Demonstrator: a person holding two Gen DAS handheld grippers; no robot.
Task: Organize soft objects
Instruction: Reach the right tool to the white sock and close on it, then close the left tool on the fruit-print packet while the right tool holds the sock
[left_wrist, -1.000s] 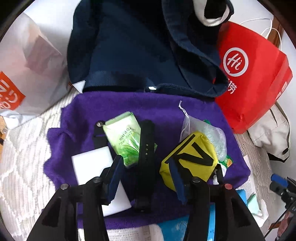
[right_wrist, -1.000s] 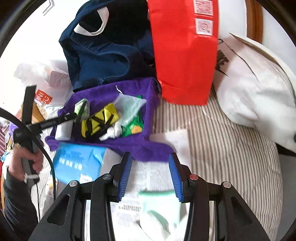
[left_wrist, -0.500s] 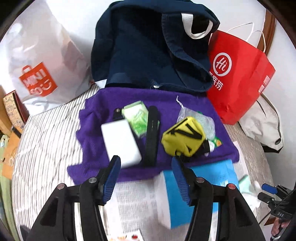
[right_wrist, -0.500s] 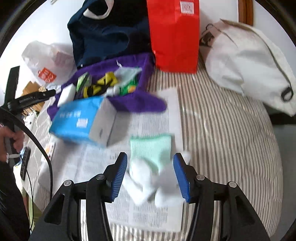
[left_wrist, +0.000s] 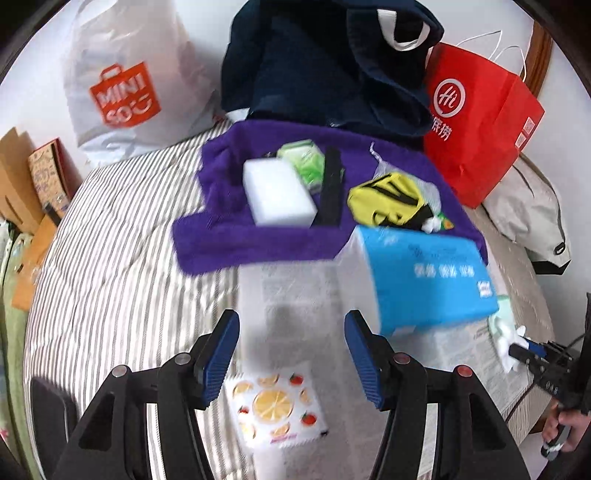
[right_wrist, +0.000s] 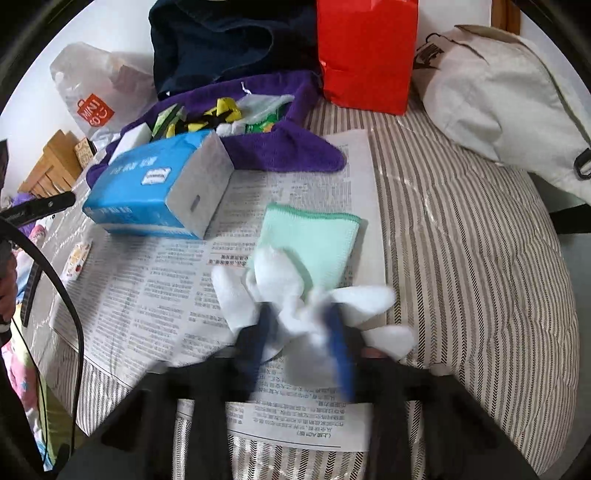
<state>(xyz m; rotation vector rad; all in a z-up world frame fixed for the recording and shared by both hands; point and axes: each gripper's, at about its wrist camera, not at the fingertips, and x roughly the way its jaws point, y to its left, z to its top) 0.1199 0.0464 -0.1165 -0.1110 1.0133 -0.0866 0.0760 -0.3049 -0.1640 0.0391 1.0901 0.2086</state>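
Observation:
White socks (right_wrist: 291, 295) lie on a mint green cloth (right_wrist: 314, 240) on a newspaper (right_wrist: 155, 295). My right gripper (right_wrist: 299, 325), blurred by motion, has its fingers narrowed around the white socks. A purple towel (left_wrist: 229, 236) holds a white sponge (left_wrist: 277, 192), a green tissue pack (left_wrist: 303, 162), a black strap (left_wrist: 330, 188) and a yellow pouch (left_wrist: 388, 199). A blue tissue box (left_wrist: 424, 277) stands in front of the towel. My left gripper (left_wrist: 291, 347) is open and empty above the newspaper, over a fruit-print packet (left_wrist: 277, 406).
At the back stand a white Miniso bag (left_wrist: 129, 81), a navy bag (left_wrist: 325, 62) and a red paper bag (left_wrist: 476, 118). A beige bag (right_wrist: 498, 92) lies at the right on the striped mattress (right_wrist: 480, 277). Cardboard boxes (left_wrist: 22, 177) stand at the left.
My left gripper has pulled back from the purple towel to above the newspaper. My right gripper has moved down onto the white socks and its fingers have narrowed around them.

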